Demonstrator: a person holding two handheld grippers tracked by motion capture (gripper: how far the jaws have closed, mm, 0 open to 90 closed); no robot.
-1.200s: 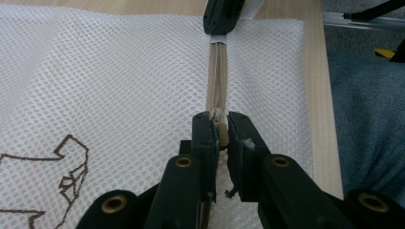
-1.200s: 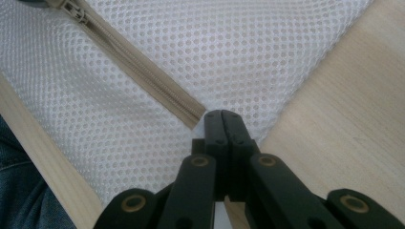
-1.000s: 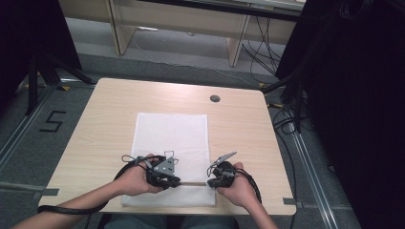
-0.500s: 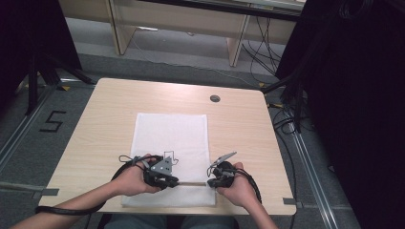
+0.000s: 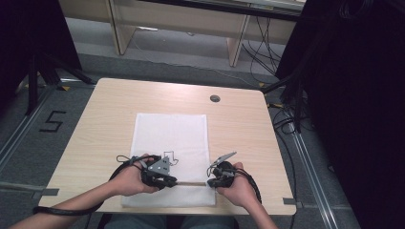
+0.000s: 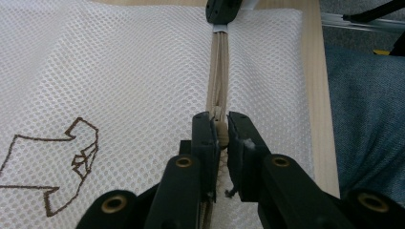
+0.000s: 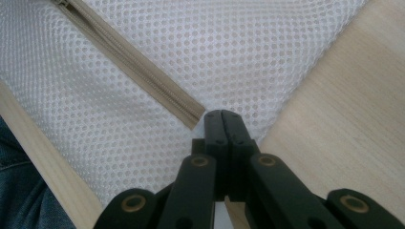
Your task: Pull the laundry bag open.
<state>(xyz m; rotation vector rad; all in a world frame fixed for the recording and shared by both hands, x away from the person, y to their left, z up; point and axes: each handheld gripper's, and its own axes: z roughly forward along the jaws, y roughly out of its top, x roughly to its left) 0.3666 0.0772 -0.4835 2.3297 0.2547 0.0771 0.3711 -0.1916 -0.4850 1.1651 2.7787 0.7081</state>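
A white mesh bag (image 5: pixel 172 138) lies flat on the wooden table (image 5: pixel 110 105), with a beige zipper (image 5: pixel 191 183) running along its near edge. My left gripper (image 5: pixel 173 180) sits on the zipper's left part. In the left gripper view its jaws (image 6: pixel 219 125) are shut on the small beige zipper pull (image 6: pixel 218 130), and the zipper (image 6: pixel 219 71) runs away toward the right gripper (image 6: pixel 222 10). My right gripper (image 5: pixel 210 182) is at the zipper's right end. In the right gripper view its jaws (image 7: pixel 223 117) are pressed together on the mesh bag (image 7: pixel 229 52), just past the zipper's end (image 7: pixel 191 114).
A brown line drawing (image 6: pixel 62 162) marks the bag left of the zipper. A round cable hole (image 5: pixel 215 98) sits at the table's far right. The table's front edge (image 6: pixel 317 95) runs just beyond the bag, with the person's trouser leg (image 6: pixel 367 119) below it. Dark curtains flank the table.
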